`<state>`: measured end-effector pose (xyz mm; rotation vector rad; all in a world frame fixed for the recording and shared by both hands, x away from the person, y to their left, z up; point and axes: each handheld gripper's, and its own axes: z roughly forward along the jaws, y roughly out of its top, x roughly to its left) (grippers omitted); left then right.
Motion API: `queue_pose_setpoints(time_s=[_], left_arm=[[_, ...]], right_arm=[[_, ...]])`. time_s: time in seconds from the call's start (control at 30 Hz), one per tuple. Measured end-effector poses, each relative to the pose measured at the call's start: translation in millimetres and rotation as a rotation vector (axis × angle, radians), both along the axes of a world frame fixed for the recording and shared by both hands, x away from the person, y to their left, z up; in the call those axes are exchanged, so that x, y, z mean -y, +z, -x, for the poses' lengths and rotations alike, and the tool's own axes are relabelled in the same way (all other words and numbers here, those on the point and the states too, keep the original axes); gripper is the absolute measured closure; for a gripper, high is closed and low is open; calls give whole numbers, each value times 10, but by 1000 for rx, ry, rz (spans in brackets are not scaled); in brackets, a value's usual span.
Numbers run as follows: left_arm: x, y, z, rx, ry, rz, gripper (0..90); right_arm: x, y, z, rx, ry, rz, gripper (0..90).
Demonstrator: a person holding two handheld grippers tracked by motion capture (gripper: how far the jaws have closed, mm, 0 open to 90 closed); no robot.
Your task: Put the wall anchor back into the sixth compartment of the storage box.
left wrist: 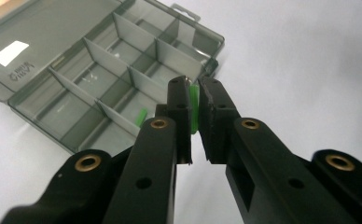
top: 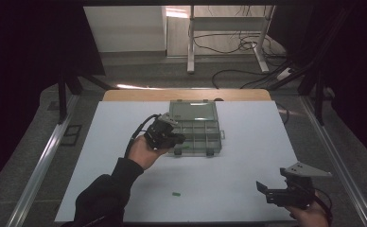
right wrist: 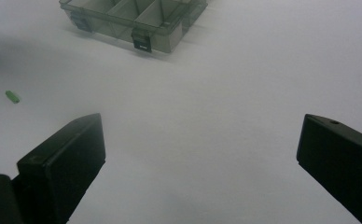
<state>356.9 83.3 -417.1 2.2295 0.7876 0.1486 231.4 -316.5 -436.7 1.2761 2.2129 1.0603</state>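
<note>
A clear grey compartment box [top: 196, 127] lies open at the middle of the white table, its lid folded back. My left gripper [top: 176, 138] hovers over the box's near left corner. In the left gripper view its jaws are shut on a small green piece [left wrist: 194, 107], above the box [left wrist: 76, 79]. Another green piece [left wrist: 142, 116] lies in a near compartment. A third green piece [top: 176, 194] lies loose on the table nearer the front; it is the green piece [right wrist: 12, 96] at the left of the right gripper view. My right gripper [top: 266, 189] rests open at the front right, nothing between its jaws.
The white table top [top: 248, 161] has bare room between the box and the front edge. The box's latches [right wrist: 142, 42] face the right gripper. Beyond the table are a desk frame [top: 191, 42] and cables on the floor.
</note>
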Motion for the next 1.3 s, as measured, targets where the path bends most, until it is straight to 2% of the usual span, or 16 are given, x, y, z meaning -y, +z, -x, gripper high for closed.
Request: queue_pose_setpoints(time_s=[0.43, 0.67, 0.97, 1.3], left_arm=[[54, -12, -258, -1, 34, 19, 836], [107, -78, -376, 6, 41, -9, 836], [149, -230, -513, -16, 62, -25, 835], [193, -426, -579, -40, 72, -46, 834]], right_arm=[[1, 0, 1, 1, 2, -1, 11], [3, 1, 3, 2, 4, -3, 12], [4, 1, 3, 2, 5, -3, 12], [5, 2, 6, 4, 7, -3, 12]])
